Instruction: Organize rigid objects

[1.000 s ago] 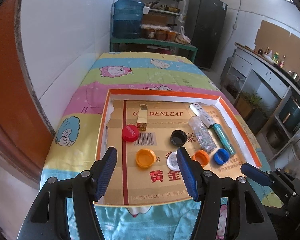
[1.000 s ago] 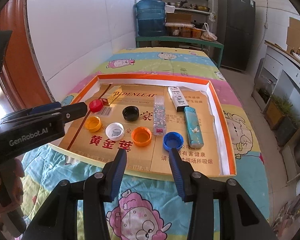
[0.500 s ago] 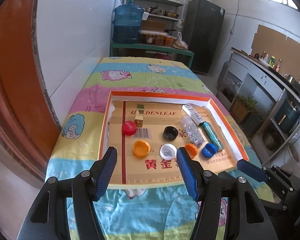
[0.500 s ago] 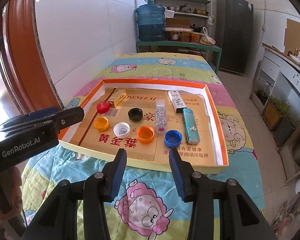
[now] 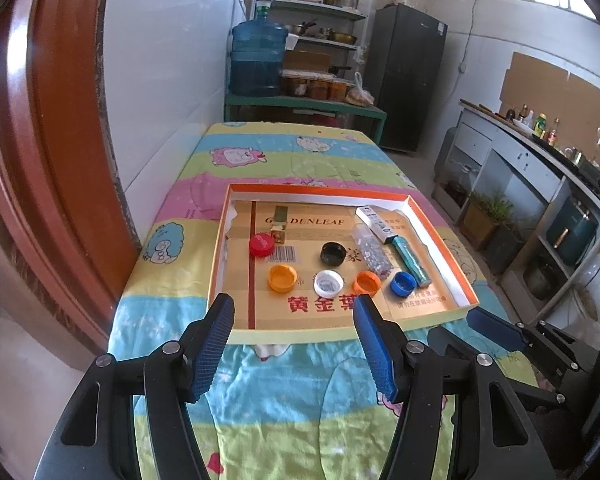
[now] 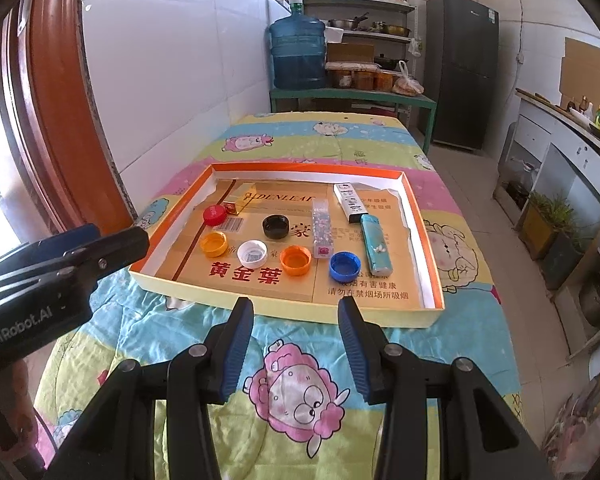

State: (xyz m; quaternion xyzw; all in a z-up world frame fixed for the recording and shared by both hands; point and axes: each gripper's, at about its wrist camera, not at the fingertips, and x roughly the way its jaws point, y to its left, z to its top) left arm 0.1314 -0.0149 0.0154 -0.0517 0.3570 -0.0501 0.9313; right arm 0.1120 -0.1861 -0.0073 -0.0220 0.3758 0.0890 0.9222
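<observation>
A shallow orange-rimmed cardboard tray (image 6: 416, 216) holds a teal rectangular lighter (image 6: 374, 248) lying lengthwise, pointing away. The left gripper (image 5: 294, 314) and right gripper (image 6: 296, 312), angled downward, hover empty with jaws parted.

1. The small gold box (image 5: 281, 227) hides a letter of the tray's (image 5: 342, 192) print.
2. The jars (image 6: 363, 77) on the far shelf are too small to tell their contents.
3. The left tool (image 6: 80, 256) is cut off by the right view's left edge.
4. The tabletop's near end runs out of frame.
</observation>
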